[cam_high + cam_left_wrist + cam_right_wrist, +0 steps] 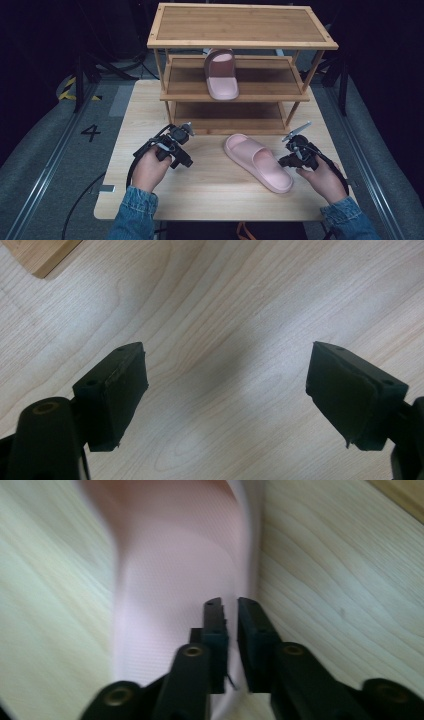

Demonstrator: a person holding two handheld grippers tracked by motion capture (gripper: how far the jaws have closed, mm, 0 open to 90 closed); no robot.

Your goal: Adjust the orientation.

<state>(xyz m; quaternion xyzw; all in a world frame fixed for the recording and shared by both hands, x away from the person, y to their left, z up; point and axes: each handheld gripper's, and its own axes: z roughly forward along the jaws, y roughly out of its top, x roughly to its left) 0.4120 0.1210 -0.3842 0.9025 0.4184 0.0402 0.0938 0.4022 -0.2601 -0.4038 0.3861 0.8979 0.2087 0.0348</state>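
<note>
The right tongs [292, 150] are hovering just beside the heel end of the slipper [257, 162] lying on the table [210, 200]; in the right gripper view their jaws are standing only a narrow gap apart, with the slipper's rim [245, 555] running just ahead of them, and nothing is looking pinched between the pads, so the slipper is resting free. It is lying sole down, slanting across the table with its toe end pointing toward the rack [235, 75], likely waiting to be lifted onto a shelf beside its mate [221, 74]. The left tongs [182, 145] are hanging well apart from the slipper on its other side, jaws spread wide and empty over bare wood, as the left gripper view is showing [225, 380]; they are probably standing by as a steadying hand. Farther off, the mate is sitting on the middle shelf, left of centre, its front overhanging the shelf's near edge a little. Bare shelf to its right is offering room for a second slipper. The top board is overhanging that shelf, so any entry is needing to come in low and level, between the rack's slanted front posts.
</note>
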